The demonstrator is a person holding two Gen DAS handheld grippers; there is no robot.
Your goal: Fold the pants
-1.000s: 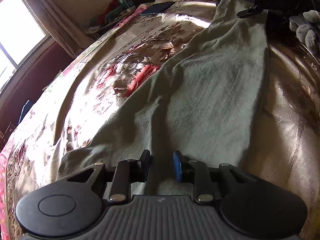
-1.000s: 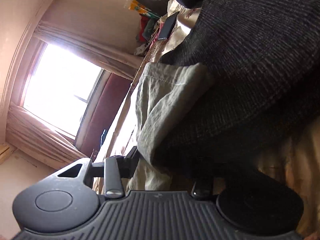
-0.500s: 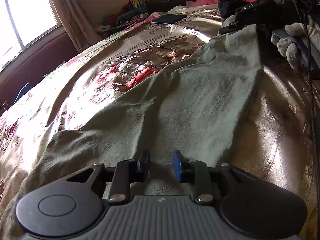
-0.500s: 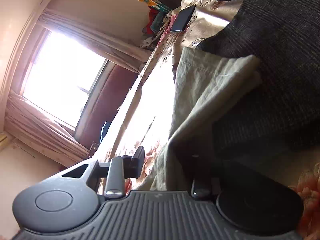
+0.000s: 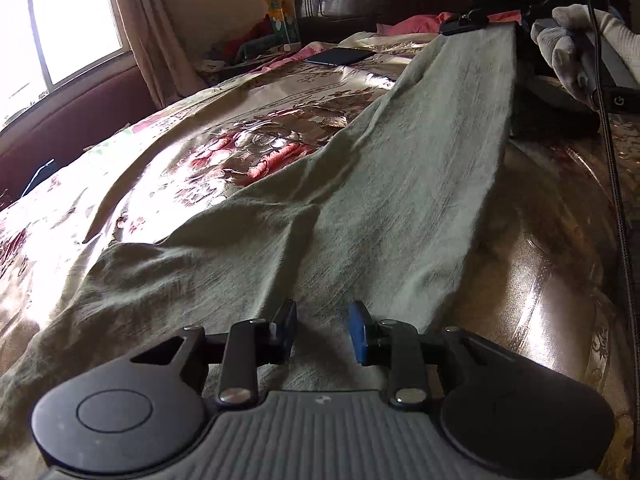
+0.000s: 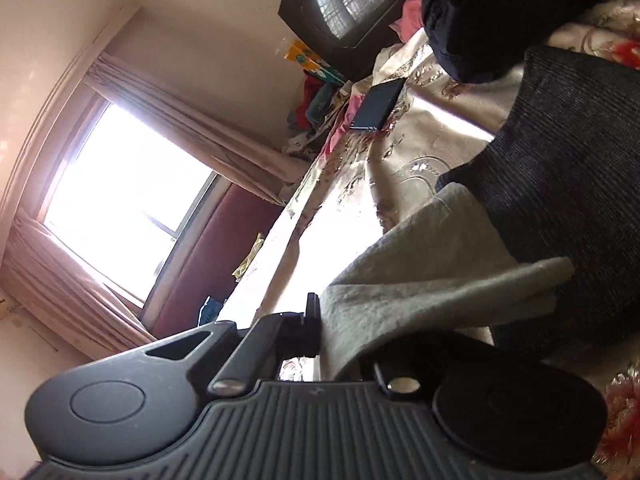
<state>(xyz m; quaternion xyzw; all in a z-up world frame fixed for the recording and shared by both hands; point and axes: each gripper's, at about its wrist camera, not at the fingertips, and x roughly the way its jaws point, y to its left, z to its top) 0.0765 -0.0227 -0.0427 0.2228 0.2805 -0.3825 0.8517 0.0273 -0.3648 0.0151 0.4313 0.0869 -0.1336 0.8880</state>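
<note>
The grey-green pants [image 5: 360, 208] lie spread along a bed covered by a shiny gold bedspread [image 5: 192, 148] with red flowers, filling the middle of the left wrist view from the bottom edge up to the upper right. There one leg end is lifted off the bed, pinched by the right gripper [image 5: 476, 24], whose black body sits at the top right beside a white-gloved hand [image 5: 572, 56]. White lettering on that black body is too blurred to read.

The left gripper [image 5: 322, 330] hovers low at the bottom centre of its view, over the near end of the pants. Its jaws stand apart and have just been opening a little; cloth lies below the gap, and the pads, one of them blue, do not press on it.

In the right wrist view the right gripper [image 6: 324, 332] sits at the lower centre. Its jaws have just closed and are clamped on a fold of the pants [image 6: 420, 292], which drapes rightward over a dark knitted garment [image 6: 572, 184].

A dark phone [image 5: 340, 56] lies flat on the bedspread in the upper centre. A bright window [image 5: 68, 20] with a curtain fills the upper left. A yellow package [image 5: 276, 4] by the wall carries print too small to read.
</note>
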